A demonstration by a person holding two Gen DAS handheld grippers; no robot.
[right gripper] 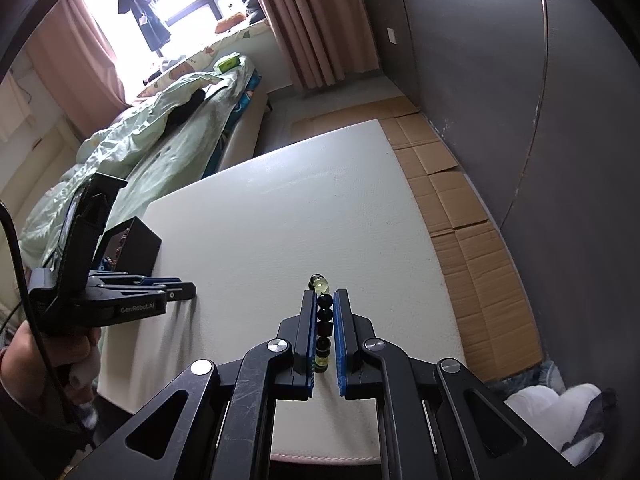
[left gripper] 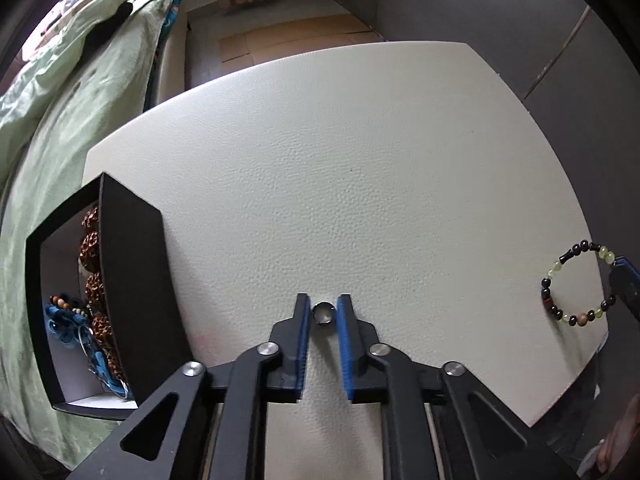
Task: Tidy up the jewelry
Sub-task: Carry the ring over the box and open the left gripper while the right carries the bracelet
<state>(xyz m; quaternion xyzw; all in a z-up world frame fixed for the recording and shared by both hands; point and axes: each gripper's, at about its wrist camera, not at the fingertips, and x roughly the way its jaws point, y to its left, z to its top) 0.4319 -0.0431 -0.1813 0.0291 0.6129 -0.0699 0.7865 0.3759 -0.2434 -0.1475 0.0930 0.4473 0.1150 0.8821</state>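
A small silver ring (left gripper: 323, 314) lies on the white table (left gripper: 340, 168), right between the blue pads of my left gripper (left gripper: 323, 300); the pads touch it on both sides. My right gripper (right gripper: 324, 294) is shut on a bracelet (right gripper: 325, 316) of black and pale green beads, which runs lengthwise between its pads. In the left wrist view that bracelet (left gripper: 554, 270) hangs as a loop at the table's right edge, off the right gripper's tip (left gripper: 624, 276). The left gripper (right gripper: 180, 286) points down at the table's left side.
A black open box (left gripper: 132, 264) stands at the table's left edge, holding brown knobbly beads (left gripper: 91, 246) and blue jewelry (left gripper: 64, 320). A bed with green bedding (right gripper: 160, 148) lies beyond it. Flattened cardboard (right gripper: 460, 208) covers the floor to the right, beside a dark wall.
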